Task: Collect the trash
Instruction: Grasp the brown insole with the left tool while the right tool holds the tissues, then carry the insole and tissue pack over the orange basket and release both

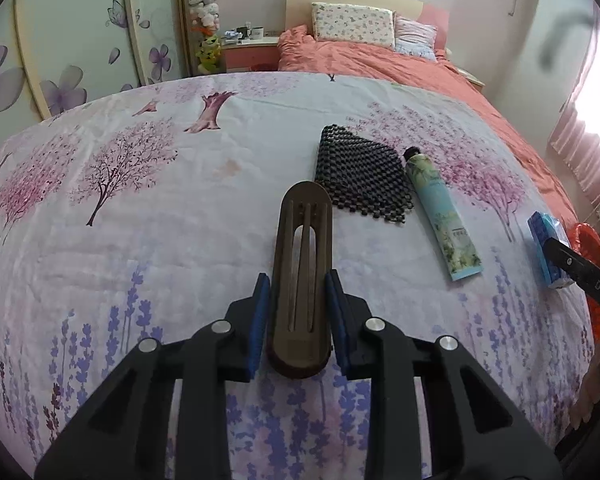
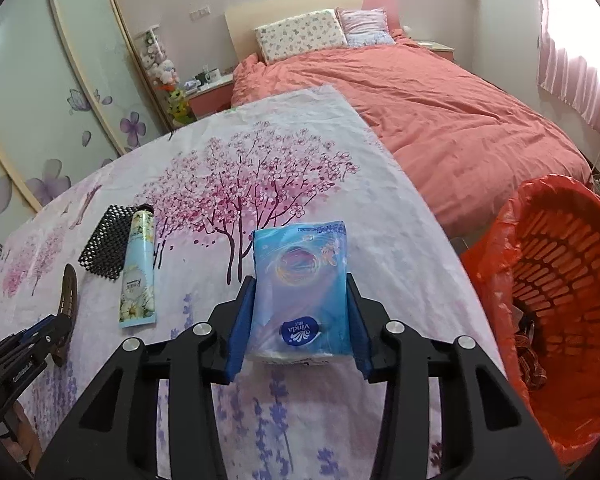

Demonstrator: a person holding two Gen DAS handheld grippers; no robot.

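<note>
My left gripper (image 1: 299, 300) is shut on a brown slotted oval holder (image 1: 303, 272) that lies lengthwise between its blue pads on the flowered cloth. My right gripper (image 2: 300, 312) is shut on a blue Vinda tissue pack (image 2: 300, 288), also resting on the cloth. The pack (image 1: 548, 248) and the right gripper's finger show at the right of the left wrist view. The left gripper (image 2: 40, 336) and the brown holder (image 2: 69, 296) show at the left of the right wrist view. An orange bin with a red liner (image 2: 556, 288) stands at the right, beside the table.
A black mesh mat (image 1: 360, 176) and a pale green tube (image 1: 440, 216) lie side by side on the cloth beyond the left gripper; both show in the right wrist view, the mat (image 2: 104, 244) and the tube (image 2: 138, 268). A bed with a pink cover (image 2: 440, 120) lies behind.
</note>
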